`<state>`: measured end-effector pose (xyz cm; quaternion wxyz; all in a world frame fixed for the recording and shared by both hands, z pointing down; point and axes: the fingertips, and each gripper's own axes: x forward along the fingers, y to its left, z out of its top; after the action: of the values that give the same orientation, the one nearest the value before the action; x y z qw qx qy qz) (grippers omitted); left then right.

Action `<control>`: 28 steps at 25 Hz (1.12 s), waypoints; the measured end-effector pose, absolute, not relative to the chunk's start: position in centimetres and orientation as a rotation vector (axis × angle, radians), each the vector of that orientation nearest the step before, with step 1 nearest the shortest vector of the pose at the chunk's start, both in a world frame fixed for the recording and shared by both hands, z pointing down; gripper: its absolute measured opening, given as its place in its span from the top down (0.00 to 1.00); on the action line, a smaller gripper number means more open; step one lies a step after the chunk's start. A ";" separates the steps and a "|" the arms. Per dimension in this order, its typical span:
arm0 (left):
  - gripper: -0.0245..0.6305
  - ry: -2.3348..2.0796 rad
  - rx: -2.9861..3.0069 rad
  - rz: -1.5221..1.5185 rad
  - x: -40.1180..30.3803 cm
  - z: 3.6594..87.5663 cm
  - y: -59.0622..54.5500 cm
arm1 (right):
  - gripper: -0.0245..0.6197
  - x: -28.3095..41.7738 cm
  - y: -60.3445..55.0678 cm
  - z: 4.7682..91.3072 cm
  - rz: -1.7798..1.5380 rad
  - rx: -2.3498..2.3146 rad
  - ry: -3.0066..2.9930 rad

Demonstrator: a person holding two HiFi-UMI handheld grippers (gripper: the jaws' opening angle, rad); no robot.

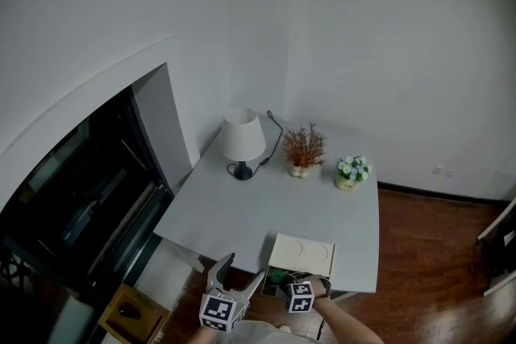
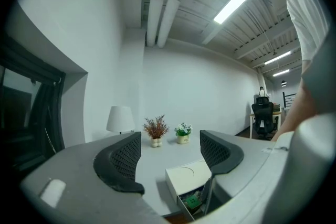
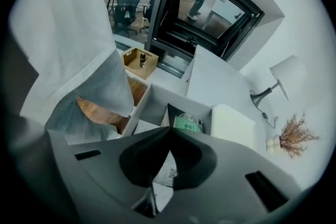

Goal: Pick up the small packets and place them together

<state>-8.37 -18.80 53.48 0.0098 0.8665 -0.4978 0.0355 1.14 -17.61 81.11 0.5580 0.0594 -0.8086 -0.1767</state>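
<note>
An open drawer (image 3: 157,99) at the front edge of the white table (image 1: 242,213) holds a green packet (image 3: 188,124) against its far wall. My right gripper (image 3: 169,129) reaches into this drawer with its jaws shut, and a thin white printed packet (image 3: 167,170) is pinched between them. In the head view only the marker cube of the right gripper (image 1: 289,284) shows, beside the green packet (image 1: 278,277). My left gripper (image 1: 240,270) hovers open and empty just left of the drawer. Along the left gripper (image 2: 173,165) I see the green packet (image 2: 193,201) low down.
A white box (image 1: 302,255) lies on the table above the drawer. Along the table's back stand a lamp (image 1: 243,139), a dried plant (image 1: 303,149) and a flower pot (image 1: 351,171). A wooden box (image 1: 133,314) sits on the floor left, below dark glass (image 1: 81,205).
</note>
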 end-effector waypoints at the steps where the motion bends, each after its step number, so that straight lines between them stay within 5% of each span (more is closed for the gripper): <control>1: 0.45 -1.555 2.703 0.104 -8.4 53.4 -18.8 | 0.96 1.1 -17.4 80.2 -0.420 0.153 -1.929; 15: 0.45 -1.556 2.704 0.056 -8.4 53.0 -20.0 | 0.96 2.1 -23.6 65.3 -0.542 0.681 -2.239; 28: 0.45 -1.609 2.671 0.024 -9.7 52.3 -20.6 | 0.96 4.2 -25.6 74.2 -0.684 0.417 -2.101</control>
<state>-9.74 -20.59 52.30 0.0119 0.8565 -0.5159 0.0078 4.23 -25.59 74.19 0.4318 0.1671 -0.8429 -0.2743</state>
